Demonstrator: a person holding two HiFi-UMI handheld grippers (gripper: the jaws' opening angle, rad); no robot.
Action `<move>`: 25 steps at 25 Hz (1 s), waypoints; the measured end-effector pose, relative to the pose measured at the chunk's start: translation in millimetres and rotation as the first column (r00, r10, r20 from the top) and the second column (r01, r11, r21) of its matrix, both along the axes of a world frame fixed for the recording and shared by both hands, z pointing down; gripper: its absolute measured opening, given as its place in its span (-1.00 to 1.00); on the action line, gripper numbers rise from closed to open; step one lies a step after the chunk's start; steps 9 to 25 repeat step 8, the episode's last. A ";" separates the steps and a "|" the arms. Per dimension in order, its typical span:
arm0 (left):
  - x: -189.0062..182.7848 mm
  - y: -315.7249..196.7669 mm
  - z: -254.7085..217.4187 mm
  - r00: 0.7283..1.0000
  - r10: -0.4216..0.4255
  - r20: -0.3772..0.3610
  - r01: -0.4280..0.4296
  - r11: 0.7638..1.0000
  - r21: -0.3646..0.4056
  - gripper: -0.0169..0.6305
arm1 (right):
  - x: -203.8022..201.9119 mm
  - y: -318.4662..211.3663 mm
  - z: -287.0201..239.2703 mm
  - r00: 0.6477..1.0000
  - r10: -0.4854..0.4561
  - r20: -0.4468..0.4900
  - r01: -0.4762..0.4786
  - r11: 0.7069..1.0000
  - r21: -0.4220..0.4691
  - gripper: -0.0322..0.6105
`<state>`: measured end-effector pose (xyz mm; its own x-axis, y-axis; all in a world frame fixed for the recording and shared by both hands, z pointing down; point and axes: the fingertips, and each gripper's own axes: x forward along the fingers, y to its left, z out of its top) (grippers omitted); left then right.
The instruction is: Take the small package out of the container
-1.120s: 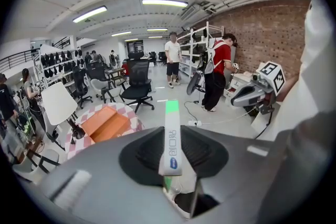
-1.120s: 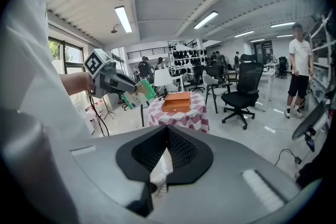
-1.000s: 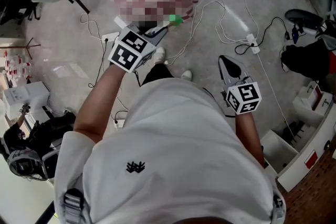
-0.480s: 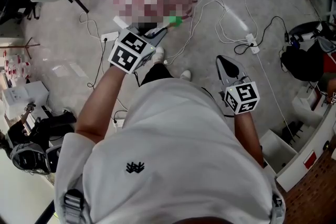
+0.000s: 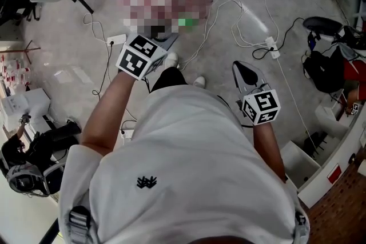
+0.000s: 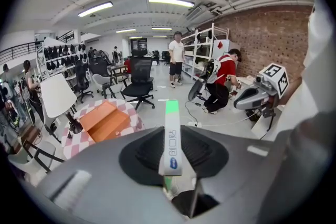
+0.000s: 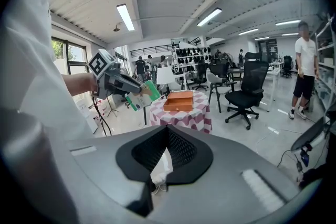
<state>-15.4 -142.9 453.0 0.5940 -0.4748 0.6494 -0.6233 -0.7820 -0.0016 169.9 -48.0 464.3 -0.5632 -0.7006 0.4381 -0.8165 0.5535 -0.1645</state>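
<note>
Since a second ago both grippers have drifted slightly toward the head view's upper left, and the left gripper [image 5: 170, 41] now reaches a little nearer the table. Its grip is unchanged: the jaws stay clamped on the small flat white-and-green package [image 6: 171, 134], held edge-on with its green end pointing forward. The package hangs in the air, out of the open orange box-shaped container [image 6: 105, 120] and clear of it. That container sits on a round table with a red-and-white checked cloth [image 7: 181, 118]. The right gripper [image 5: 240, 68] hovers off to the side, its jaws together with nothing in them. A person in a red top [image 6: 223, 81] has come further into the head view's right edge.

A black office chair [image 7: 249, 89] stands on the grey floor near the table. White cables and a power strip [image 5: 271, 46] lie across the floor ahead. The wearer's own white shirt [image 5: 189, 168] blocks the lower half of the head view.
</note>
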 end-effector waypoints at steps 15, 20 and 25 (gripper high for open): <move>-14.5 -46.7 8.1 1.000 -0.012 -0.019 0.012 1.000 -0.029 -0.48 | -12.9 -37.6 3.2 1.000 0.001 -0.021 -0.001 1.000 -0.027 -0.90; -14.5 -46.7 8.1 1.000 -0.012 -0.019 0.012 1.000 -0.029 -0.48 | -12.9 -37.6 3.2 1.000 0.001 -0.021 -0.001 1.000 -0.027 -0.90; -14.5 -46.7 8.1 1.000 -0.012 -0.019 0.012 1.000 -0.029 -0.48 | -12.9 -37.6 3.2 1.000 0.001 -0.021 -0.001 1.000 -0.027 -0.90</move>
